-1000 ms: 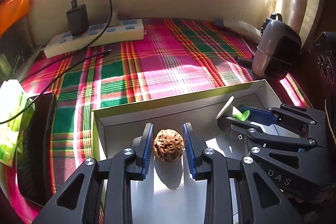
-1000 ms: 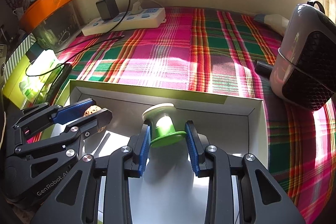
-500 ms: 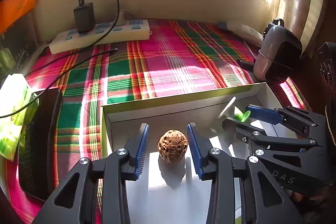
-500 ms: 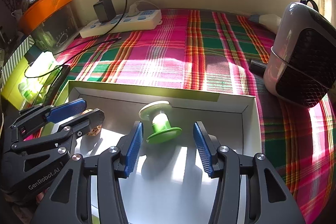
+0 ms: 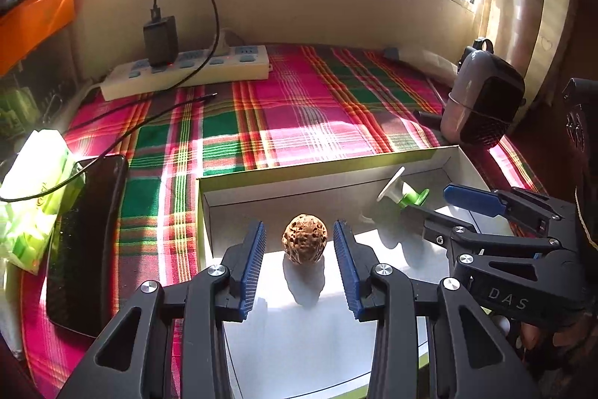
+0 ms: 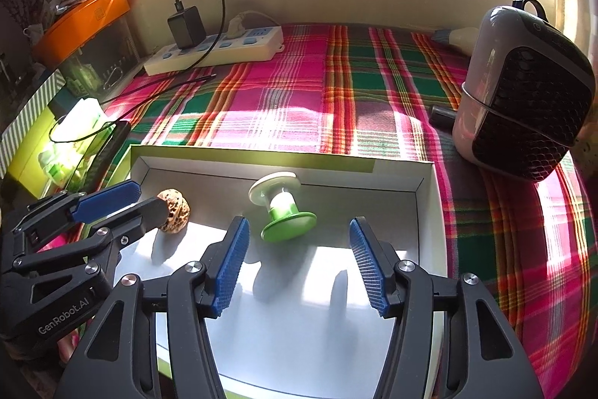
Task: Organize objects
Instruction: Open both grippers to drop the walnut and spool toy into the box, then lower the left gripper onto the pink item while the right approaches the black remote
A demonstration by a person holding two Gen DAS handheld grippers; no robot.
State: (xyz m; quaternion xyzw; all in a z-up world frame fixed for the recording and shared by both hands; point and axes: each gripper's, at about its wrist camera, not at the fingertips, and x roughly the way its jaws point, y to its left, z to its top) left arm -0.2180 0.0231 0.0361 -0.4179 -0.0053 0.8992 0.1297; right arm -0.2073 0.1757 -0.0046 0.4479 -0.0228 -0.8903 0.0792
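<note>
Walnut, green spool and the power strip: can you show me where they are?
walnut (image 5: pixel 304 239): left wrist view, middle of its bumpy shell.
green spool (image 6: pixel 282 210): right wrist view, on its pale core between the two discs.
power strip (image 5: pixel 209 71): left wrist view, on its white top.

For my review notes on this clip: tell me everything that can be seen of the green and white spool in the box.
The spool is a small bobbin that looks like plastic: a wide bright-green flange, a pale core between, and a white flange at the other end. It stands tilted on its green flange on the white floor of the open box, white end leaning toward the far wall. The right gripper is opening; its blue fingers are clear of it. Nothing else touches it; the walnut sits apart.
</note>
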